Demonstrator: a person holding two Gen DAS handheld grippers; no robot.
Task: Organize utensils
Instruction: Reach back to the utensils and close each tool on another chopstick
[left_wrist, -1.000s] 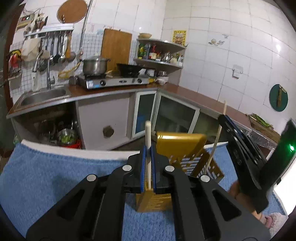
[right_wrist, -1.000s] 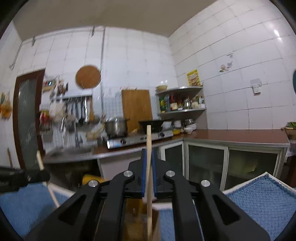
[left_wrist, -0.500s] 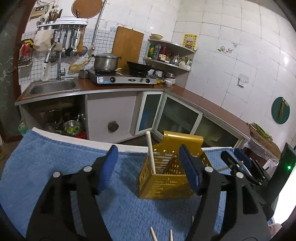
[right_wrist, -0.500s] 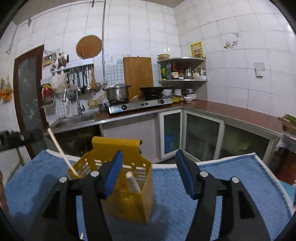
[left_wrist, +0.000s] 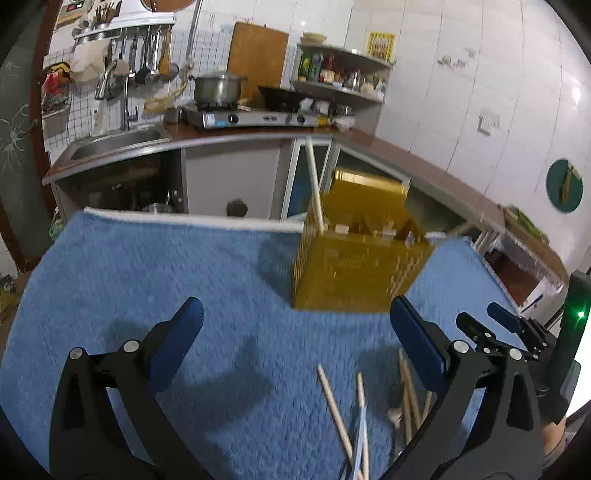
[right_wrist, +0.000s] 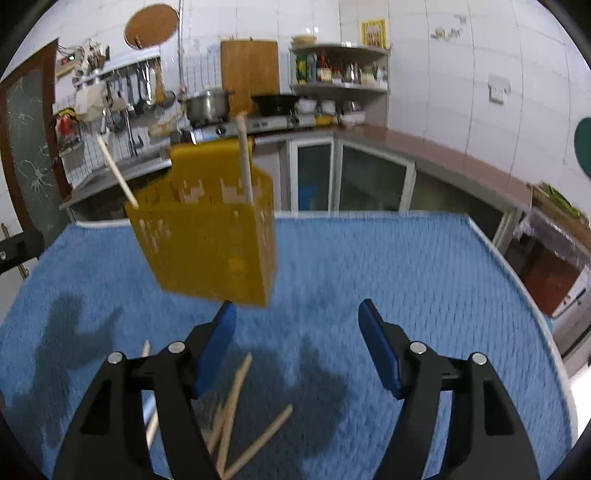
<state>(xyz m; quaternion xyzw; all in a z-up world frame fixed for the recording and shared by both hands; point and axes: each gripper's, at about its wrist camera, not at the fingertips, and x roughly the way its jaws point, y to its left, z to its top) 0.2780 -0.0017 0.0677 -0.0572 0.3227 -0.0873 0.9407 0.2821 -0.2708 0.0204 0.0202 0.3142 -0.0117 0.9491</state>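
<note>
We tilt both claws down toward the blue towel (left_wrist: 192, 266) on the desk, short of the yellow utensil holder (right_wrist: 210, 236). Two chopsticks (right_wrist: 244, 158) stand in the holder; several more (right_wrist: 236, 398) lie loose before it, too blurred to count. Left claw (left_wrist: 291, 343) and right claw (right_wrist: 297, 347) are opening, both empty.

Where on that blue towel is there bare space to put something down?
The blue towel is bare to the left of the yellow holder, out to its white edge. In the right view, it is also bare from the holder's right side to the far edge. It is crowded near the tongs, where loose chopsticks lie scattered.
</note>
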